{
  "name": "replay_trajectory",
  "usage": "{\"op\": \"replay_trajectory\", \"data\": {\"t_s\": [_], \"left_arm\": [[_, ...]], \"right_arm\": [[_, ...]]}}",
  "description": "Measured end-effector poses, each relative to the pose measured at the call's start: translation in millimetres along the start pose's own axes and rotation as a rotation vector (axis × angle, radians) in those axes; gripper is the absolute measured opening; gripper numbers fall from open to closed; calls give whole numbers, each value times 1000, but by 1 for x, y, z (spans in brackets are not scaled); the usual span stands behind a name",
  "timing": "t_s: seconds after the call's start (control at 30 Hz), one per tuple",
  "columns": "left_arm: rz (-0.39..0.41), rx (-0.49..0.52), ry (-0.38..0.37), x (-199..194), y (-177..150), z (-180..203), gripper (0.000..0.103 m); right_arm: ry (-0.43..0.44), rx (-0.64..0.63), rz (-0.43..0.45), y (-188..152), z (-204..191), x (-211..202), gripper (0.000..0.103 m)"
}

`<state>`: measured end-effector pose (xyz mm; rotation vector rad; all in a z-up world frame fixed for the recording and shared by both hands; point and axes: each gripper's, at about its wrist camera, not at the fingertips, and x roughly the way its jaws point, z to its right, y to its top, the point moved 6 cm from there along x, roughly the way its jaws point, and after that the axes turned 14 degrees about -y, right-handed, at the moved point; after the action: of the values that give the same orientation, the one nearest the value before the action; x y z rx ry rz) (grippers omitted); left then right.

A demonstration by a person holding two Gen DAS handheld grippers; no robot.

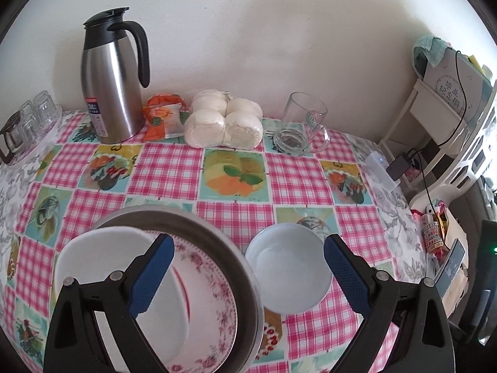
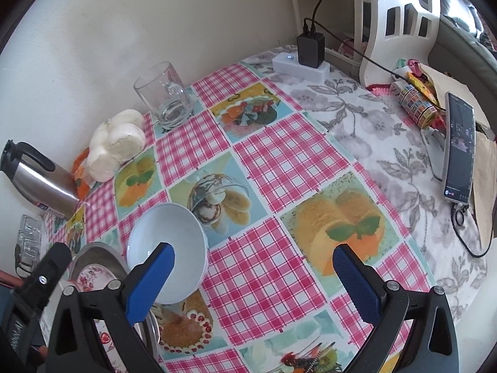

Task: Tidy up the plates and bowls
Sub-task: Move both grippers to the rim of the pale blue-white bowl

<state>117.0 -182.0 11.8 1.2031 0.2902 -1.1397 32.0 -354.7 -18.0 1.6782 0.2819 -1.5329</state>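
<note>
Both grippers hang over the checked tablecloth (image 1: 236,168) with jaws spread wide, holding nothing. The left gripper (image 1: 248,276) frames a white bowl (image 1: 289,267) at lower centre, just beside a metal pan (image 1: 245,267) holding a flowered plate (image 1: 211,304). The right gripper (image 2: 253,283) sits lower right of that bowl (image 2: 167,242).

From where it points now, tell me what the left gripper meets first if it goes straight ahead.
Likely the white bowl, lying between the open left gripper fingers, beside the metal basin; depth is unclear.
</note>
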Motion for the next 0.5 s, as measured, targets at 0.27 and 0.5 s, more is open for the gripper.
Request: {"op": "replay_trajectory", "data": {"t_s": [0.27,0.5], "left_arm": [[47,32,-23,8,12,7,97],[-30,39,-23,30,10,2,97]], "right_arm": [[-15,-27,-44,-1,-8,22,103],[-16,-48,-65,-3,-23,33,103]]}}
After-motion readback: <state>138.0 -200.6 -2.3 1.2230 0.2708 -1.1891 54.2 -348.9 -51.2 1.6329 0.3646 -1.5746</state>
